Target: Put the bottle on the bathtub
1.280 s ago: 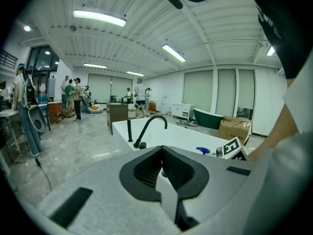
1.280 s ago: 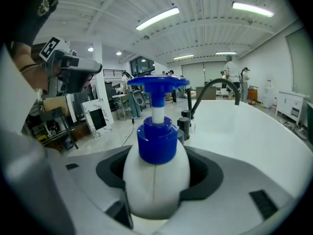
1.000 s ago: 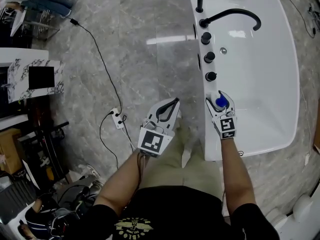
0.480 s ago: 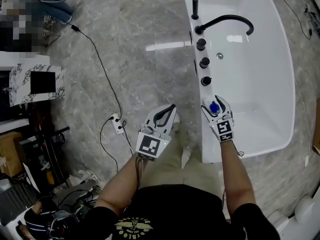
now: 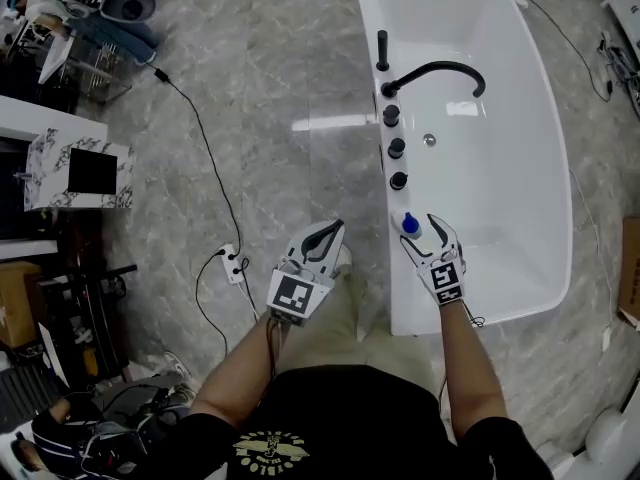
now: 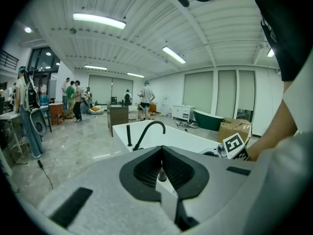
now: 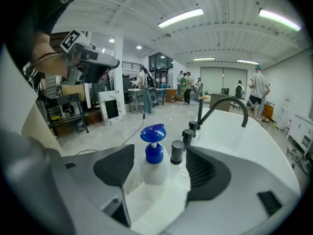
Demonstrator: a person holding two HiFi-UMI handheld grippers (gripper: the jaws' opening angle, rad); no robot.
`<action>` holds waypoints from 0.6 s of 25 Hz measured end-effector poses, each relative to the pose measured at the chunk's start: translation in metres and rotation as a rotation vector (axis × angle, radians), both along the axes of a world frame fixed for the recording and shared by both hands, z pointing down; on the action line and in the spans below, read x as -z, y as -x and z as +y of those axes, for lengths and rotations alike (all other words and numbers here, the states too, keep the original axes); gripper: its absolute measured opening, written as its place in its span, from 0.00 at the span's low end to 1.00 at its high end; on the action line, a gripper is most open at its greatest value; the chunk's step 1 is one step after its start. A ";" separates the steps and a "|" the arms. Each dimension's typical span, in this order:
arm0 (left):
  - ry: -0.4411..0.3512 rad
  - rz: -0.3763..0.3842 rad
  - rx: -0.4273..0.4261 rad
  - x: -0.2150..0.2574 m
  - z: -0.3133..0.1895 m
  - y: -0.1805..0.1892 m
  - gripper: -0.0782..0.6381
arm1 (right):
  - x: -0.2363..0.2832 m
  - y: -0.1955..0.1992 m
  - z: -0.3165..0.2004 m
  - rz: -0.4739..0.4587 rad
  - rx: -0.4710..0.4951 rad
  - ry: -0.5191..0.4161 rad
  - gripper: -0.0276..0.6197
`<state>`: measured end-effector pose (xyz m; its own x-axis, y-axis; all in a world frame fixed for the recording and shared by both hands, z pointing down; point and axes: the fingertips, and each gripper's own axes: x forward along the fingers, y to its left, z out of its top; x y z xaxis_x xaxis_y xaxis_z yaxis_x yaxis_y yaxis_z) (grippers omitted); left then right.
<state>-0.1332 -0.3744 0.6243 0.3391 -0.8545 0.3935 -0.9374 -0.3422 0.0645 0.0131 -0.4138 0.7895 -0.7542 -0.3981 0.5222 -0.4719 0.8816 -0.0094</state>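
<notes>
A small clear bottle [image 5: 408, 225] with a blue pump top [image 7: 153, 133] stands upright on the white bathtub's rim [image 5: 400, 288], just near the closest black knob [image 7: 176, 152]. My right gripper [image 5: 421, 232] is open, its two pads either side of the bottle with a gap to each. In the right gripper view the right gripper [image 7: 159, 173] frames the bottle from behind. My left gripper [image 5: 334, 227] hangs over the floor left of the tub, shut on nothing. In the left gripper view the left gripper [image 6: 162, 151] points toward the tub [image 6: 146, 131].
A black faucet [image 5: 440, 68], a tall handle [image 5: 382, 50] and three knobs [image 5: 396, 148] line the tub's left rim. A power strip [image 5: 236, 240] with cables lies on the marble floor. A marble-patterned cabinet [image 5: 75, 171] stands far left. People stand in the far background.
The right gripper's jaws have spread and drawn back a little from the bottle, which now stands free on the rim. The left gripper has stayed shut at the same height.
</notes>
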 end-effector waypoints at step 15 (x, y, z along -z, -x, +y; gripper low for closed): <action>-0.142 0.098 -0.073 0.098 0.026 -0.092 0.12 | 0.211 -0.104 0.041 -0.376 -0.150 -0.074 0.26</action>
